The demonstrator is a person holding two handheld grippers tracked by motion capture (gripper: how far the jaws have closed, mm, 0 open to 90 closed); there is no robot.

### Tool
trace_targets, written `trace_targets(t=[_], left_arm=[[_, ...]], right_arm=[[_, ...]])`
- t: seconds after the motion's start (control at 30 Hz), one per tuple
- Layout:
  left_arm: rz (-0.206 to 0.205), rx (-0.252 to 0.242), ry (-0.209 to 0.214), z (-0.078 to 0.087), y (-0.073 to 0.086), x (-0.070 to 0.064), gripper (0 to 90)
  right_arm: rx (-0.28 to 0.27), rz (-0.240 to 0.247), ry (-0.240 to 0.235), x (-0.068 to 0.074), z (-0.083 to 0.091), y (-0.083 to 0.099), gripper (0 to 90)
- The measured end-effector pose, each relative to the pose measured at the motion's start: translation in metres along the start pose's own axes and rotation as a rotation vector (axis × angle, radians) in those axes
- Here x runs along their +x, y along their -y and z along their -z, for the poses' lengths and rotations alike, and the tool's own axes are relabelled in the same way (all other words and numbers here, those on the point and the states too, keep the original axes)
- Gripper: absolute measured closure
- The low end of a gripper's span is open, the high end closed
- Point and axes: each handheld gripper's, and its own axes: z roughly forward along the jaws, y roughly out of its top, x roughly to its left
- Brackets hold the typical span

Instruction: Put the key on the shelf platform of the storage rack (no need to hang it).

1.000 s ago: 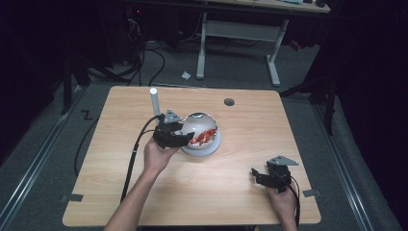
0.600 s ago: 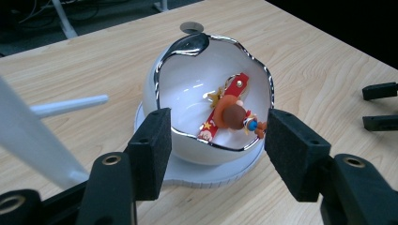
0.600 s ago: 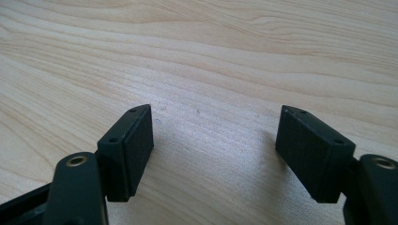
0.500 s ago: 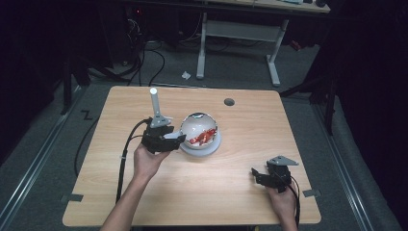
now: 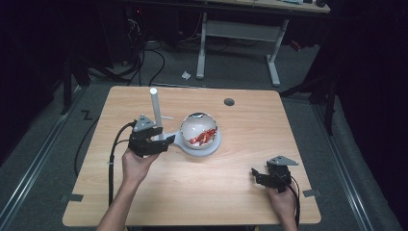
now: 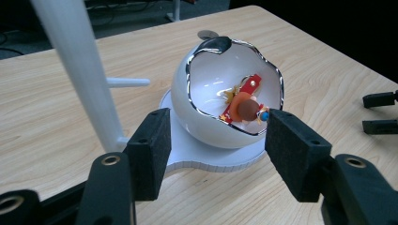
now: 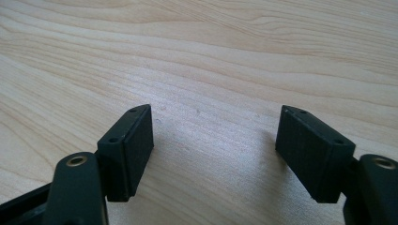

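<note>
A white egg-shaped shell bowl [image 5: 198,127] sits on a flat white base [image 5: 211,146] near the table's middle, with a small red and orange toy [image 5: 200,139] inside it. A white pole [image 5: 154,111] with a side peg stands at the base's left end. My left gripper [image 5: 168,141] is open just left of the bowl, jaws pointing at it. In the left gripper view the bowl [image 6: 211,101] and toy [image 6: 245,106] lie beyond the open left gripper [image 6: 218,140], apart from it. My right gripper [image 5: 256,175] rests open near the front right; in its own view the right gripper [image 7: 216,140] has nothing between its jaws.
The wooden table [image 5: 308,144] has a round cable hole [image 5: 229,102] at its back. The pole [image 6: 80,70] rises close by the left jaw in the left gripper view. Dark floor, cables and a desk frame [image 5: 238,33] lie behind the table.
My left gripper has drawn back to the left and toward the person, away from the bowl's rim. The right gripper has stayed put.
</note>
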Motion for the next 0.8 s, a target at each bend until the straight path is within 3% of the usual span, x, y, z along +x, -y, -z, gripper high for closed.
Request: trace_targets(t=[0.8], left_arm=[[0.006, -0.052, 0.002, 0.024, -0.015, 0.011, 40.7]], right_arm=[[0.0, 0.0, 0.0, 0.0, 0.0, 0.0, 28.3]])
